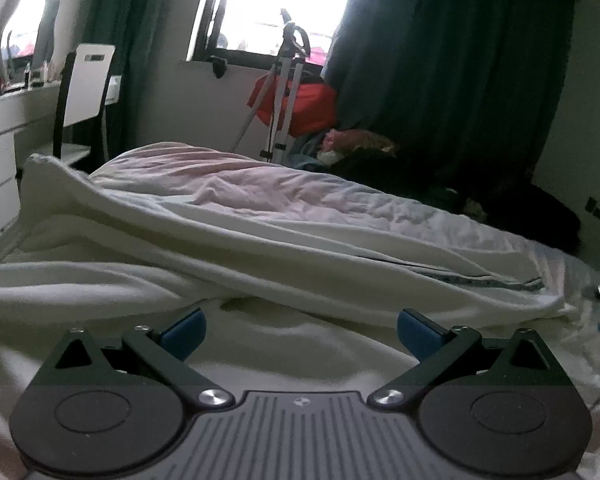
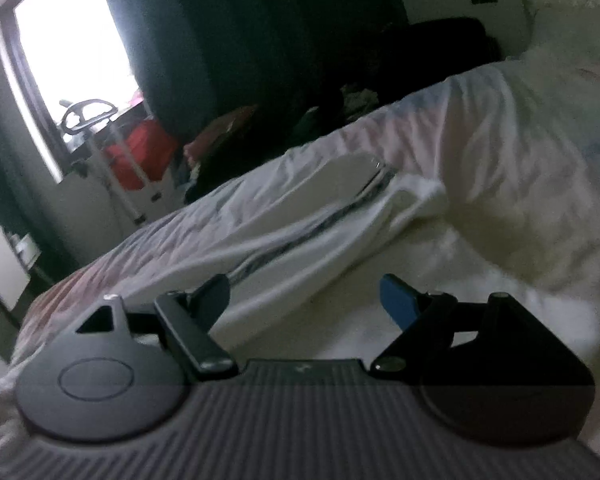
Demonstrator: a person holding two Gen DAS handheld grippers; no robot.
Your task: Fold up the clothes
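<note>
- A white garment (image 1: 228, 240) is laid across the bed in a long, loosely folded band; one end is raised in a soft peak toward the chair side, while the other end tapers down toward the bed's far edge; a dark patterned trim is seen along its lower fold; in the right wrist view the same white garment (image 2: 300, 216) is seen as a diagonal band with the dark trim running down its middle.
- A cream blanket (image 1: 284, 344) is spread beneath and in front of the garment; it is touched by the garment along the whole near edge.
- The left gripper (image 1: 300, 334) is held low over the cream blanket, just short of the garment; its jaws are spread wide and nothing is gripped between the blue pads (image 1: 184, 336).
- The right gripper (image 2: 304, 300) is likewise held near the garment's nearer end; its jaws are parted with nothing between them; the view is tilted and blurred.
- A pale pink duvet (image 1: 236, 180) is bunched behind the garment.
- Beyond the bed, a white chair (image 1: 86, 92) is placed by a white dresser (image 1: 0, 128); a bright window (image 1: 284, 4) is flanked by dark curtains (image 1: 440, 60); a white stand (image 1: 284, 92) and a red bag (image 1: 304, 108) are seen below the window.
</note>
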